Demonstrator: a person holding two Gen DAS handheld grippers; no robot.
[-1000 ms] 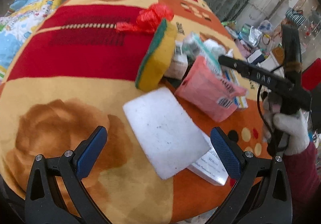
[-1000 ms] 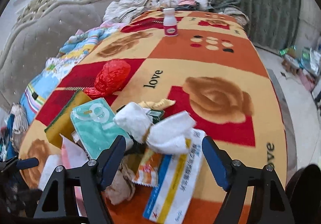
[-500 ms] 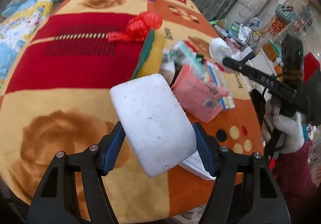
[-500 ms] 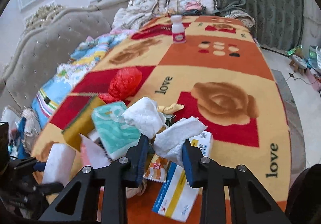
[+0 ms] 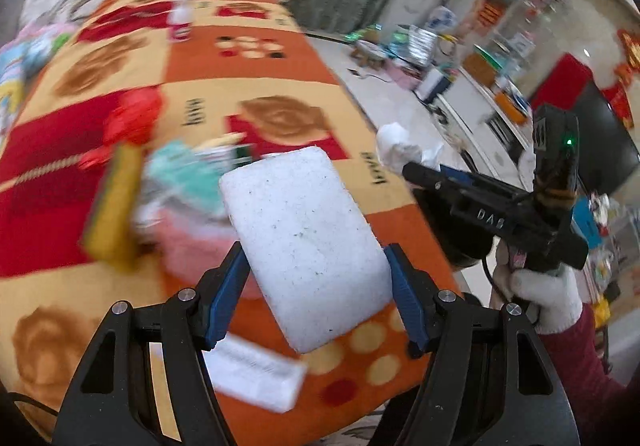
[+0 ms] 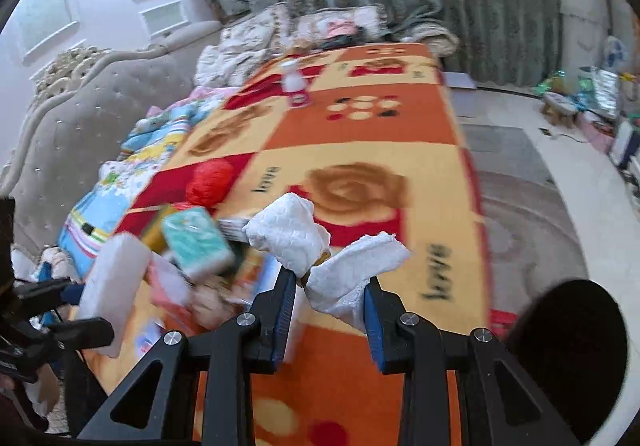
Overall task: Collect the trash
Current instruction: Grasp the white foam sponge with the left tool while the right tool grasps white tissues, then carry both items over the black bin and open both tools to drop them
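Observation:
My left gripper (image 5: 316,298) is shut on a white foam block (image 5: 304,242) and holds it lifted above the patterned blanket (image 5: 248,82); the block also shows in the right wrist view (image 6: 112,286). My right gripper (image 6: 330,310) is shut on a crumpled white tissue (image 6: 320,250), held above the blanket's right edge; the tissue (image 5: 400,150) and the right gripper also show in the left wrist view. A blurred pile of trash (image 5: 176,190) lies on the blanket: a teal pack (image 6: 196,242), a yellow-green sponge (image 5: 112,206), pink packaging and a red plastic bag (image 6: 210,182).
A small white bottle (image 6: 294,84) stands far up the blanket. A white paper box (image 5: 252,374) lies near the front edge. A dark round object (image 6: 568,350) sits at lower right by the grey rug (image 6: 528,214). Clutter lines the floor (image 5: 404,46) to the right.
Both grippers have closed on their items and lifted them: the left raised the foam block, the right raised the tissue. Both have swung rightward toward the blanket's edge; the scene is motion-blurred.

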